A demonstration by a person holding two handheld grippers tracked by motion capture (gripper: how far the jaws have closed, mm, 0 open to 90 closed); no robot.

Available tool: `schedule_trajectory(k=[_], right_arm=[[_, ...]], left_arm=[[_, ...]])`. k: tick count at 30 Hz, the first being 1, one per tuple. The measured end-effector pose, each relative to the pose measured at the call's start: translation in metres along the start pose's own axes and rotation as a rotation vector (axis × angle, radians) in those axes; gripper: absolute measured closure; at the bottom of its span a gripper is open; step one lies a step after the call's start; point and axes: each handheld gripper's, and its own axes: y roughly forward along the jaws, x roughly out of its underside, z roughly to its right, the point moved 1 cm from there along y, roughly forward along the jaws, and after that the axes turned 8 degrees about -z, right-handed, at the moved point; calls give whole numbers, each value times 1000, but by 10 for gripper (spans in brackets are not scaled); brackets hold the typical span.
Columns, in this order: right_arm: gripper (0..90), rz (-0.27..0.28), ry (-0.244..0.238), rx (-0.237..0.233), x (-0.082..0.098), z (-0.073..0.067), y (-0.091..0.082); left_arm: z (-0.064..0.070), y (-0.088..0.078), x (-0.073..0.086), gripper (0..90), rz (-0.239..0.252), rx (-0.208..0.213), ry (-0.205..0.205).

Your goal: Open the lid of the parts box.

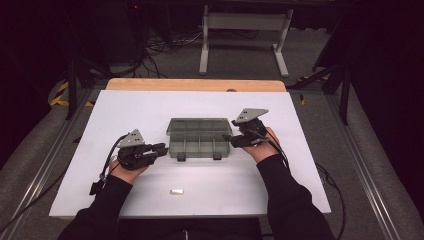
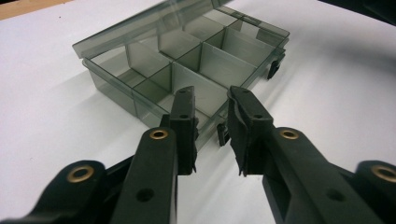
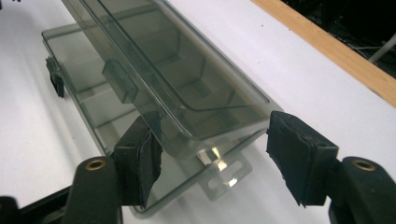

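Observation:
A smoke-grey clear compartment box (image 1: 200,145) sits mid-board, and its lid (image 1: 200,124) is tilted up from the front. My left gripper (image 1: 162,148) lies at the box's front-left corner. In the left gripper view its jaws (image 2: 210,95) stand apart, pointing at the front wall of the box (image 2: 140,93) with a black latch (image 2: 222,135) just past them, gripping nothing. My right gripper (image 1: 228,137) is at the box's right end. In the right gripper view one of its pads (image 3: 137,163) sits under the raised lid's (image 3: 187,79) near corner, and the other pad (image 3: 299,158) stands free beside it.
A small white piece (image 1: 176,191) lies on the white board (image 1: 125,110) near the front edge. A wooden table edge (image 1: 195,84) runs behind the board. Cables and a white frame's legs (image 1: 204,50) are on the floor beyond. The box's hang tab (image 3: 224,179) juts from its right end.

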Motion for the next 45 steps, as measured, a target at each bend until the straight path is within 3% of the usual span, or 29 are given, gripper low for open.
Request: schedule_trajectory(k=[5, 6, 10, 12, 21, 27, 35, 45], right_arm=[[379, 4, -10, 5, -10, 5, 1], [384, 11, -4, 2, -12, 9, 1], [403, 12, 20, -18, -16, 16, 1], [425, 45, 48, -38, -21, 24, -1], [467, 30, 26, -6, -33, 35, 2], [498, 34, 31, 15, -36, 44, 10], [541, 53, 57, 27, -37, 53, 17], [606, 58, 85, 48, -43, 63, 26]], left_arm=[[-1, -8, 5, 625, 10, -5, 14], [-2, -11, 6, 575, 17, -11, 15], [-2, -16, 7, 539, 21, -8, 19], [-1, -20, 7, 489, 30, -5, 17], [0, -27, 7, 357, 57, -8, 0], [0, -30, 10, 270, 60, -35, 9], [-2, -37, 20, 225, 57, -56, 10], [-7, -49, 29, 168, 98, -74, 1]])
